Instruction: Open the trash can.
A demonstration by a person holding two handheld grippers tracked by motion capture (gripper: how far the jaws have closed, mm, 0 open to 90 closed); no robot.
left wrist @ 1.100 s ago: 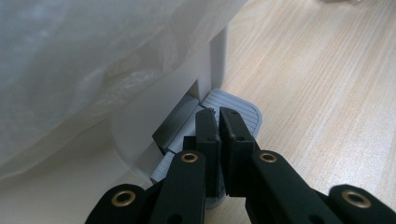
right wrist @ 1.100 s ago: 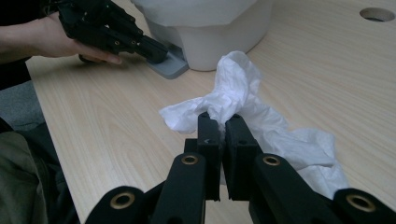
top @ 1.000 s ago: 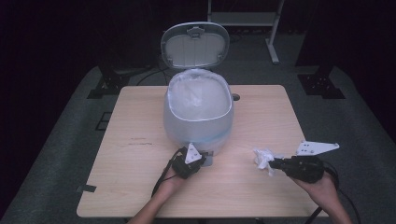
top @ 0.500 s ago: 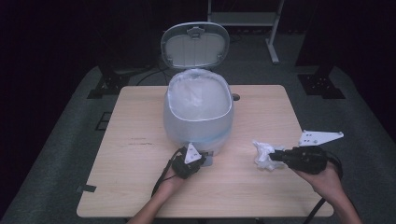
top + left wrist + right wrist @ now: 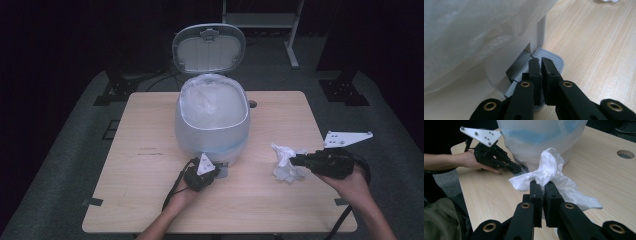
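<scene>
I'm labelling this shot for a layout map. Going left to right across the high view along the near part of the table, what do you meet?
Left gripper, pressing the bin's pedal → crumpled white tissue → right gripper, shut on the tissue.

left claw (image 5: 216,172): black, brass screws, grey three-cornered plate, black cable | right claw (image 5: 295,160): black, same plate | arms: bare, no sleeves

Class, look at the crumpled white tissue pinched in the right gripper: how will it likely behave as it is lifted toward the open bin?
The tissue probably stays floppy: its loose folds droop around the right gripper. It looks very light, a thin crumpled sheet, so it may sway. It seems unlikely to slip, since the jaws are shut on a bunched fold; it could tear if tugged.
</scene>
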